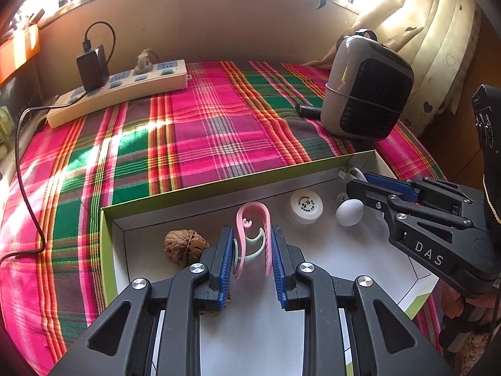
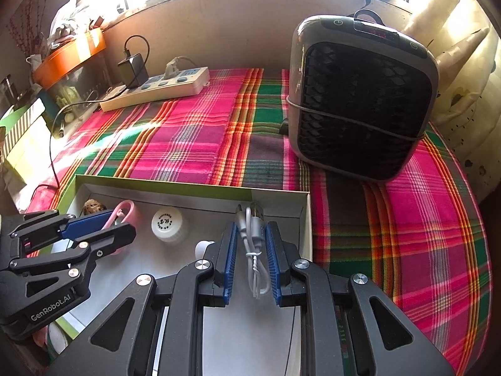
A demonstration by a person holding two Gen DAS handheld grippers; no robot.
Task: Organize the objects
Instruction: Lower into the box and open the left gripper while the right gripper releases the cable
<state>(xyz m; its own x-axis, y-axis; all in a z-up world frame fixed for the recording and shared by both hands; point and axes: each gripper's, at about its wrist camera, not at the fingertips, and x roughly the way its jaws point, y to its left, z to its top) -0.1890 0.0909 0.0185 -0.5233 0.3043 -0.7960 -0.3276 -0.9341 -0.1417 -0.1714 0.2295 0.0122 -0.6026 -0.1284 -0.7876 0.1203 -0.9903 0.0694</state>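
Hidden: small white egg-shaped object (image 2: 203, 247) half behind right fingers (image 2: 230, 257)
Writing: "DAS", "GenRobot.AI"; white round cap (image 1: 306, 206) print unreadable
Left gripper (image 1: 253, 252): grasping pink plastic clip (image 1: 252, 219)
Right gripper (image 2: 250, 258): clenched on bundled white USB cable (image 2: 250, 235)

The left hand-held gripper (image 1: 253, 250) clamps a pink clip (image 1: 254, 219) inside the box (image 1: 194, 188), beside a walnut (image 1: 184, 247).

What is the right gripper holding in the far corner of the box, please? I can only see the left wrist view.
Observer: In the right wrist view, the right gripper is shut on a bundled white cable.
Operator: Is the bundle loose or tied?
Observer: Tied. A thin white tie is wrapped around its middle.
Operator: Which way do the plugs face?
Observer: The metal plugs point at the far wall of the box.
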